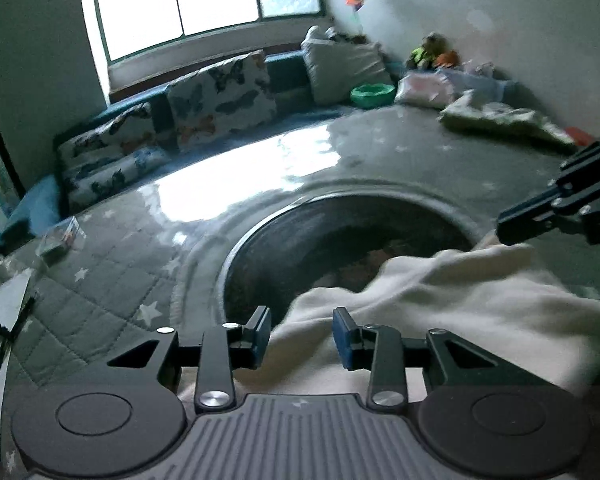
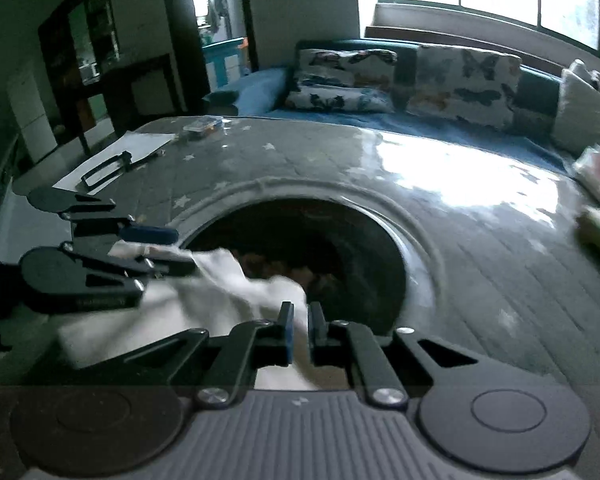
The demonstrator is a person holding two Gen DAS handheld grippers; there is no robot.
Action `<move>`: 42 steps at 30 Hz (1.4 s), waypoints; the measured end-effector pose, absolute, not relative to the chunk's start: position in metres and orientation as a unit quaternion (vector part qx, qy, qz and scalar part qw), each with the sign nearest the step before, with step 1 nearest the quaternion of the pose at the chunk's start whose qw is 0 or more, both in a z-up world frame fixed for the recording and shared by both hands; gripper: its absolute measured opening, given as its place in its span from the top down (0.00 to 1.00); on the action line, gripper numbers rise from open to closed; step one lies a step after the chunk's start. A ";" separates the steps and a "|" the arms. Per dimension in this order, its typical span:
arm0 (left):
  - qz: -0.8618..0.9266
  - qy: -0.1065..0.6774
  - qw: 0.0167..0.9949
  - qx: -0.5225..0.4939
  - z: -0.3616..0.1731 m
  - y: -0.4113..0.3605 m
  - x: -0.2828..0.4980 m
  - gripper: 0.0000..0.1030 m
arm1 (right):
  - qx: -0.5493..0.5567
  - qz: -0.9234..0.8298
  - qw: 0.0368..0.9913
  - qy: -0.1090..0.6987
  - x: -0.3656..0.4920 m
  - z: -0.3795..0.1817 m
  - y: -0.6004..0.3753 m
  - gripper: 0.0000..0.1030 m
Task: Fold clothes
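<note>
The jaws of the right gripper [image 2: 299, 330] were nearly closed on the soft cream cloth garment [image 1: 440, 304], apparently to hold it in place, while the left gripper [image 1: 301, 336] was held open over its near edge beside the round dark opening [image 1: 340, 248].

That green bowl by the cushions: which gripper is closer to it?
Right, likely. The right gripper reaches farther across the mat toward the green bowl; the left gripper hangs back over the white cloth.

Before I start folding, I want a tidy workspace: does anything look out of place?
Yes. The cream garment lies bunched, draped partly over the round opening in the grey mat, not spread flat. Right gripper pinches its edge.
</note>
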State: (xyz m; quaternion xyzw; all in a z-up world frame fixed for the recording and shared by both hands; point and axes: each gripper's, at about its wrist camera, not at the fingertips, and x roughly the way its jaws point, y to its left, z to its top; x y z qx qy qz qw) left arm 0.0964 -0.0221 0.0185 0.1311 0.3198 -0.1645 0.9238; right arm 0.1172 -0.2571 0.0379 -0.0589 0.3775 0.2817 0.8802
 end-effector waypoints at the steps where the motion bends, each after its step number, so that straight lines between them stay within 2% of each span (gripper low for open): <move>1: -0.175 0.313 0.924 0.133 0.022 -0.026 0.089 0.63 | -0.051 0.279 0.878 0.386 0.112 0.038 -0.264 0.95; 10: -0.272 0.278 0.909 0.152 0.033 -0.075 0.025 0.63 | 0.027 0.271 0.857 0.438 0.067 0.026 -0.303 0.94; 12: -0.287 0.277 0.902 0.164 0.029 -0.084 0.016 0.63 | 0.040 0.275 0.860 0.428 0.060 0.025 -0.304 0.94; 19: -0.298 0.293 0.885 0.205 0.004 -0.097 0.003 0.63 | -0.050 0.232 0.876 0.420 0.046 0.011 -0.299 0.93; 26: -0.295 0.299 0.885 0.198 -0.002 -0.099 -0.003 0.56 | -0.022 0.280 0.879 0.385 0.049 0.024 -0.283 0.93; 31: -0.284 0.301 0.892 0.179 0.006 -0.083 -0.011 0.56 | -0.046 0.286 0.872 0.395 0.057 0.002 -0.267 0.94; 35: -0.254 0.297 0.908 0.153 0.019 -0.051 -0.023 0.56 | -0.038 0.281 0.873 0.396 0.057 0.006 -0.269 0.94; 42: -0.162 0.323 0.930 0.076 0.029 0.027 -0.019 0.57 | -0.055 0.284 0.879 0.379 0.053 0.013 -0.258 0.86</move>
